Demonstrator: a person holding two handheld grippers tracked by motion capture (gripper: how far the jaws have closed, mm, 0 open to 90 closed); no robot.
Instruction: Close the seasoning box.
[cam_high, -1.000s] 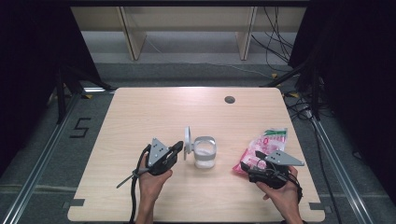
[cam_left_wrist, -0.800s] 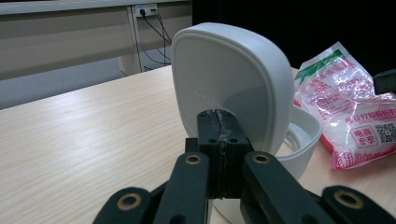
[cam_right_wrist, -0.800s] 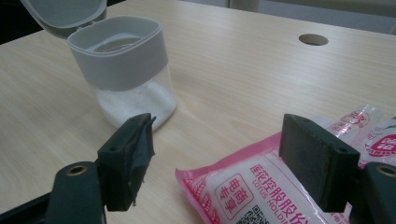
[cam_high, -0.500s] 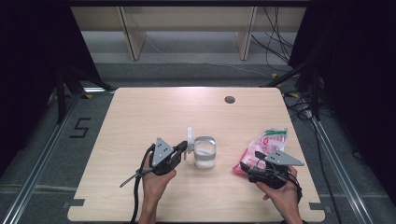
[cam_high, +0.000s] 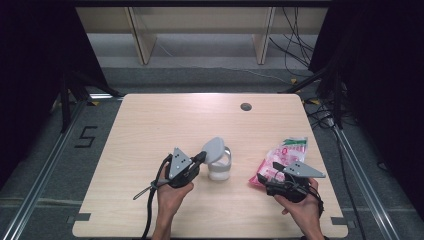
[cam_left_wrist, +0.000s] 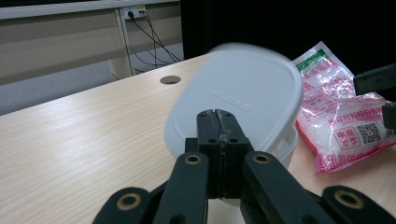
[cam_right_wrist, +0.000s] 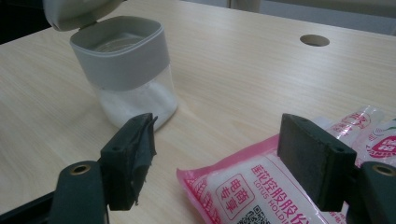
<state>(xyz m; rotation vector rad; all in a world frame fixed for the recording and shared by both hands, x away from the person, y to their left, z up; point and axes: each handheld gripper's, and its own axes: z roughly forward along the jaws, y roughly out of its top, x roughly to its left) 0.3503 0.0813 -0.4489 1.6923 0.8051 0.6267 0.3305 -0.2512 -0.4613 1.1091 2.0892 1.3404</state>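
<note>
A clear container (cam_high: 220, 171) with a grey collar holds white granules near the table's middle (cam_right_wrist: 126, 70). Its hinged white lid (cam_high: 214, 147) leans half-lowered over the opening (cam_left_wrist: 238, 98). My left gripper (cam_high: 201, 158) is shut with nothing between its jaws, and its tips (cam_left_wrist: 219, 123) rest against the lid's outer face. A pink-and-clear bag of white granules (cam_high: 282, 155) lies to the right (cam_right_wrist: 243, 191). My right gripper (cam_high: 264, 178) hovers open at the bag's near end (cam_right_wrist: 219, 158), the jaws either side of the bag's corner and not pressing it.
A round cable hole (cam_high: 245, 106) sits in the far part of the wooden table (cam_high: 150, 125). Wooden shelf legs (cam_high: 142, 45) and cables (cam_high: 300, 45) lie on the floor beyond the table's far edge. A metal rail (cam_high: 45, 175) runs along the left side.
The lid stood upright a second ago and now tilts down over the container. My left gripper has shifted slightly right with it. The right gripper has stayed put.
</note>
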